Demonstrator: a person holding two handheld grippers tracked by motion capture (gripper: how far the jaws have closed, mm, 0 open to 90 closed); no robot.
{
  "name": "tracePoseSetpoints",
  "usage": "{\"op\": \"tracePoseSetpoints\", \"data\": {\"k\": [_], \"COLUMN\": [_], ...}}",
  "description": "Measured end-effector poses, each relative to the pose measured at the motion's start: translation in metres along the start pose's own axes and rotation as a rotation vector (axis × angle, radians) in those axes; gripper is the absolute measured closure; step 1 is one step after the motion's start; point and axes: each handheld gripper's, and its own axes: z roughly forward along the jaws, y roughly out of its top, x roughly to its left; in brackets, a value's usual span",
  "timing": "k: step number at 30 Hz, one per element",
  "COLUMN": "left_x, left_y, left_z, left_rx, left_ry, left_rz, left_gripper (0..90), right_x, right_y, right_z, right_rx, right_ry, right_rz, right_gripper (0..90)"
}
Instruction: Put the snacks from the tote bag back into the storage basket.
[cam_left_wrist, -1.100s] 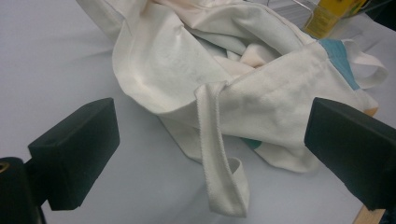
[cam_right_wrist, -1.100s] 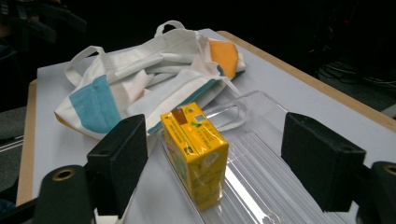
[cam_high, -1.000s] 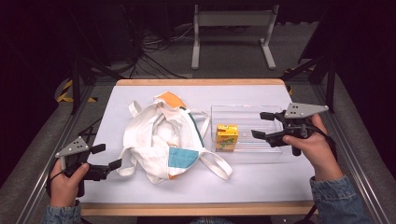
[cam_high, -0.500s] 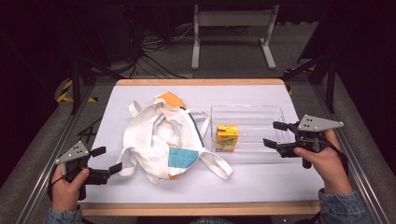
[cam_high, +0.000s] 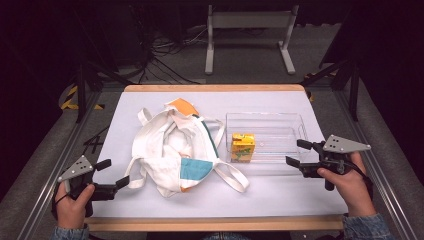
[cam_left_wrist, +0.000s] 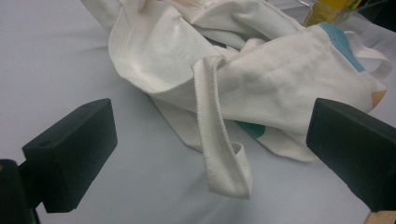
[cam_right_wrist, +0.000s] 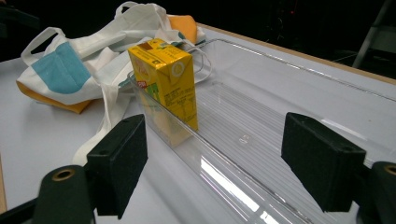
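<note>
A crumpled white tote bag (cam_high: 175, 150) with teal and orange patches lies on the table's left half. A yellow juice carton (cam_high: 243, 146) stands upright at the left end of a clear plastic bin (cam_high: 280, 131). My left gripper (cam_high: 114, 174) is open just left of the bag, one strap (cam_left_wrist: 219, 149) lying between its jaws. My right gripper (cam_high: 298, 153) is open at the bin's right end, with the carton (cam_right_wrist: 168, 81) ahead of its jaws and the bag (cam_right_wrist: 79, 65) beyond.
A white cover spreads over the table (cam_high: 210, 200), with a wooden edge at front and back. Metal rails run along both sides. A stand's legs (cam_high: 247, 30) and cables lie on the floor behind.
My right gripper has drawn back to the right and toward me, away from the carton, to the bin's right end. The left gripper has dropped slightly nearer the front edge.
</note>
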Motion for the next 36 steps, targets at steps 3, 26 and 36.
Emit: {"op": "tracePoseSetpoints", "data": {"k": [3, 26, 36], "left_x": [-0.001, 0.001, 0.001], "left_y": [-0.003, -0.019, -0.021], "left_z": [0.002, 0.014, 0.016], "left_rx": [-0.002, 0.009, 0.008], "left_ry": [-0.001, 0.023, 0.037], "left_rz": [0.001, -0.012, -0.024], "left_gripper": [2.6, 2.5, 2.5], "right_x": [0.001, 0.008, 0.010], "right_y": [-0.007, -0.053, -0.068], "right_z": [0.001, 0.002, 0.005], "right_rx": [-0.004, -0.008, 0.068], "right_ry": [0.008, -0.062, -0.150], "right_rz": [-0.001, 0.026, 0.044], "right_gripper": [22.6, 18.4, 16.6]}}
